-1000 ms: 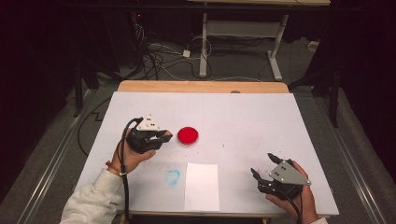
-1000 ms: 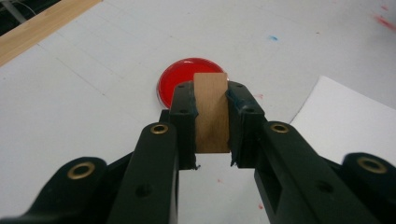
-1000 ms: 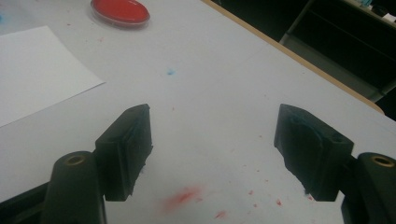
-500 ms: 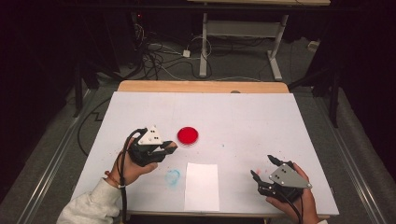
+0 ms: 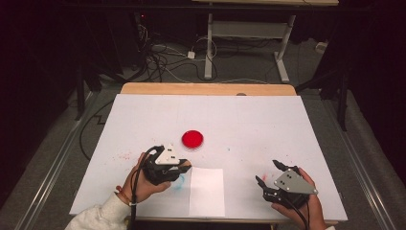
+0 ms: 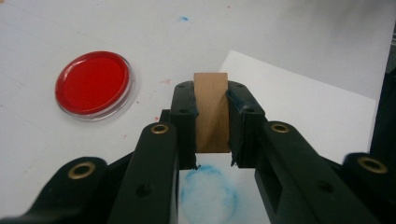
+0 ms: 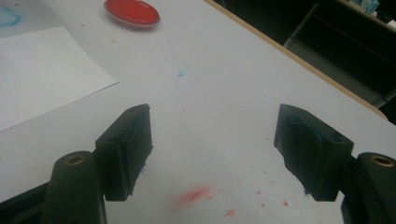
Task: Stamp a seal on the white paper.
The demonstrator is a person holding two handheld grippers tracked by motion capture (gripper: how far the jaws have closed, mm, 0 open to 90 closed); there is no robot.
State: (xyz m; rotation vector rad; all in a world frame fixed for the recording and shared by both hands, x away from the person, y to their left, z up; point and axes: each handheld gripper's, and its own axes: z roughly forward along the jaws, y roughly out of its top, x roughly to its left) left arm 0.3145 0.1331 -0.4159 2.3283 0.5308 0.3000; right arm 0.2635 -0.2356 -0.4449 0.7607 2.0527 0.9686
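My left gripper is shut on a small tan wooden block, held upright between pads smeared with blue. It hovers above a blue smudge beside the left edge of a white paper sheet. A round red dish sits just beyond it on the white table. My right gripper rests at the front right, jaws open with nothing between them; the red dish and the paper lie off to its left.
Red flecks and a small blue dot mark the tabletop. A wooden strip borders the far edge. Beyond it are floor cables and a desk frame.
My left hand has moved toward the near edge and to the right, from beside the red dish to the blue smudge by the paper. The right hand has stayed put.
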